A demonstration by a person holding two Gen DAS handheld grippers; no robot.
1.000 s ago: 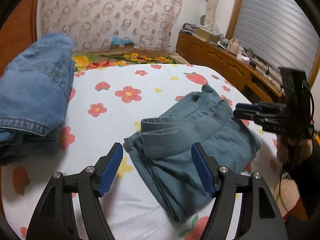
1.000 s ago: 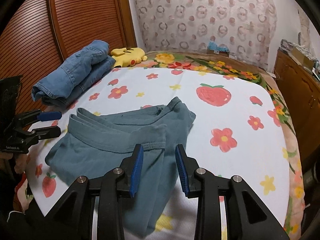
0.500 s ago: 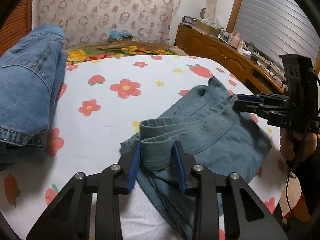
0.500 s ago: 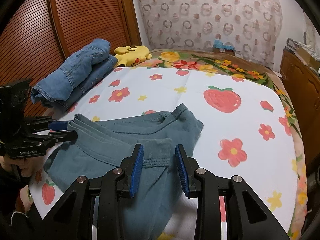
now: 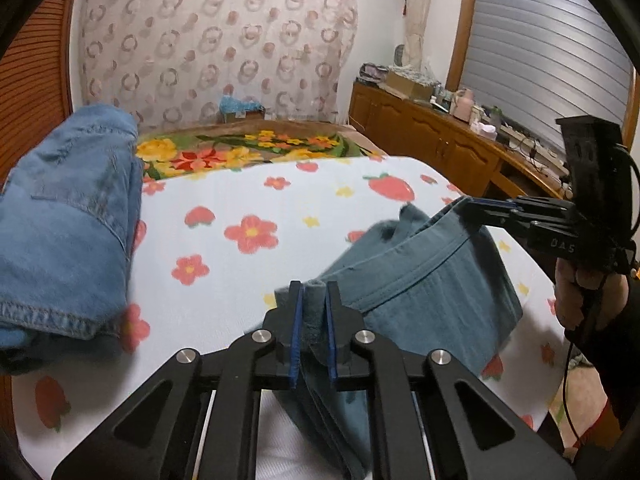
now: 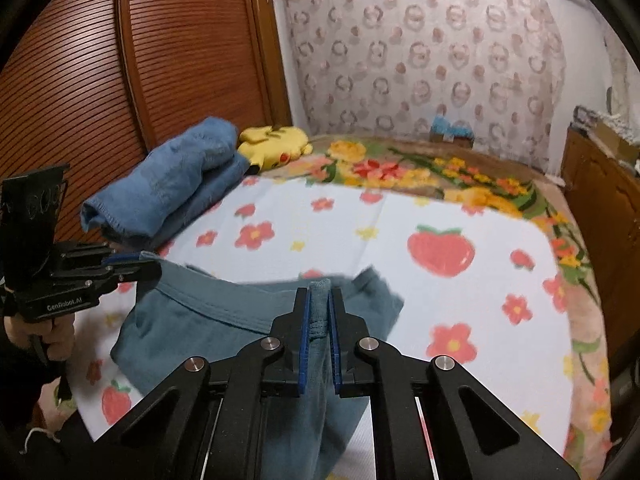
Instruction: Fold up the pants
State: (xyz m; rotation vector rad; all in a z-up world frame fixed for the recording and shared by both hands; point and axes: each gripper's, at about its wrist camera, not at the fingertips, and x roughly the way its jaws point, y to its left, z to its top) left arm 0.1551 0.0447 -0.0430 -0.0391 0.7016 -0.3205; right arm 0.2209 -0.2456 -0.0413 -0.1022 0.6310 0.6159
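Note:
The teal pants (image 5: pixel 416 280) hang lifted above the flowered bed sheet (image 5: pixel 240 200), held by the waistband at both ends. My left gripper (image 5: pixel 313 292) is shut on one waistband corner. My right gripper (image 6: pixel 319 292) is shut on the other corner of the teal pants (image 6: pixel 224 316). The right gripper also shows in the left wrist view (image 5: pixel 472 206), and the left gripper in the right wrist view (image 6: pixel 144 266). The lower part of the pants still rests on the bed.
A folded pile of blue jeans (image 5: pixel 60 220) lies at the bed's left side, also in the right wrist view (image 6: pixel 172 184), beside a yellow plush toy (image 6: pixel 276 146). A wooden dresser (image 5: pixel 440 148) stands to the right. A slatted wooden door (image 6: pixel 100 80) is on the left.
Both grippers closed on the waistband corners and lifted the pants up off the sheet.

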